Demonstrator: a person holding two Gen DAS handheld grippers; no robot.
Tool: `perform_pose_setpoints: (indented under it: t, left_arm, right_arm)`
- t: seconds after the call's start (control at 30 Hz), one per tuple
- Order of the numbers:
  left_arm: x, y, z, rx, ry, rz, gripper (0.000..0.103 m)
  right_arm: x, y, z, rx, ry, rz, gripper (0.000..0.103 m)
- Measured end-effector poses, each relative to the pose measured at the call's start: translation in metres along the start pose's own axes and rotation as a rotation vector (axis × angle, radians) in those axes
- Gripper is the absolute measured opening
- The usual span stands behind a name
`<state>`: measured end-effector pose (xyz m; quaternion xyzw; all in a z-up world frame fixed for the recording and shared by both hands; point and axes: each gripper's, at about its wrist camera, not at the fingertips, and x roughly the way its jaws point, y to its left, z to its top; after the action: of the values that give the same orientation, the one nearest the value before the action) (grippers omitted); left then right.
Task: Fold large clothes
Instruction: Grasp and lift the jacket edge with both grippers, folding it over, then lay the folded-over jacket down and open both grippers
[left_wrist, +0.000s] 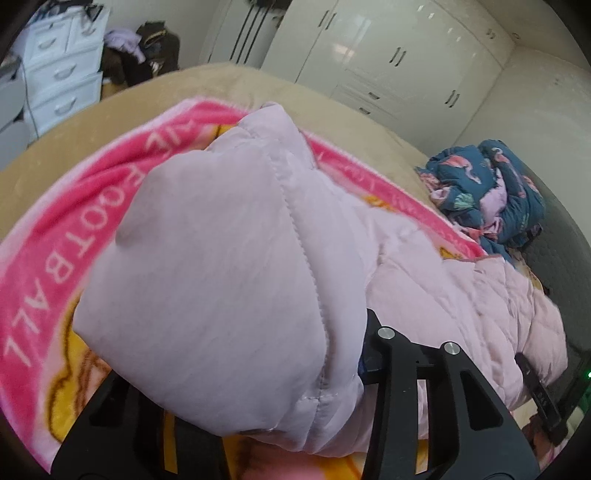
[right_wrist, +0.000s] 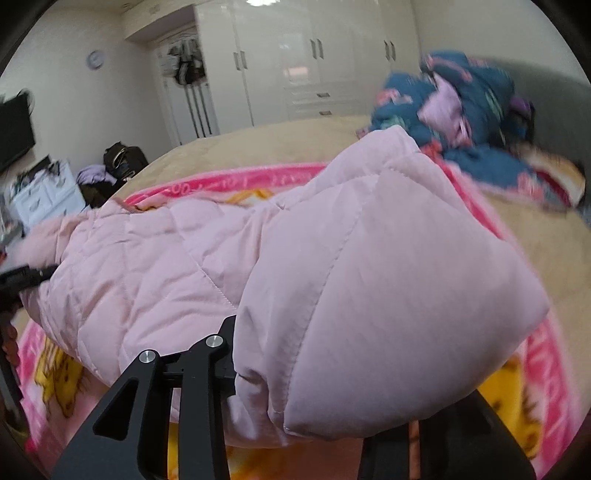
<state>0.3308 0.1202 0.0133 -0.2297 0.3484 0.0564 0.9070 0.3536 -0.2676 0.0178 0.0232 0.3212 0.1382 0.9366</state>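
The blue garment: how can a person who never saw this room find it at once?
Start at the bed before the white wardrobes. Past the pink blanket and the pink jacket, one crumpled heap lies near the head end. This blue garment alone is dark blue with pink pattern.

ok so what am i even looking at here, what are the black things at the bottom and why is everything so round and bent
The black parts are two hand-held grabbing tools, one in each of a person's hands; there is no robot arm. Each carries a wide-angle camera looking along its jaws, which bends the room into a circle. One picture is from the left gripper, the other from the right gripper.

Both look across a bed covered by a pink blanket. On it lies a pale pink padded jacket. Each tool's jaws are closed on a part of that jacket, which bulges up close to each camera. A bundle of blue patterned cloth sits further back, and white wardrobes stand behind.
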Motion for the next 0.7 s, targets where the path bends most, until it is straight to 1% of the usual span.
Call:
perform_pose_setpoints:
  t: [0.03,0.17,0.4,0.57,0.7]
  left_arm:
    - [-0.005,-0.002,-0.001,0.008,-0.006,-0.002,0.034]
    - [-0.031,-0.008,-0.008,0.034,-0.026,-0.006,0.034]
    - [-0.063,-0.006,-0.036,0.069,-0.037,0.009,0.034]
    - [-0.077,-0.001,-0.052,0.080,-0.034,0.014,0.034]
    - [-0.083,0.002,-0.063,0.092,-0.027,0.024,0.034]
  right_arm:
    - [-0.010,0.006,0.001,-0.031,-0.017,0.003,0.033]
    - [-0.039,0.018,-0.006,-0.087,-0.054,0.022,0.032]
    - [-0.072,0.018,-0.027,-0.078,-0.047,0.043,0.032]
    - [-0.091,0.022,-0.044,-0.073,-0.046,0.050,0.032]
    - [-0.098,0.020,-0.053,-0.060,-0.042,0.052,0.033]
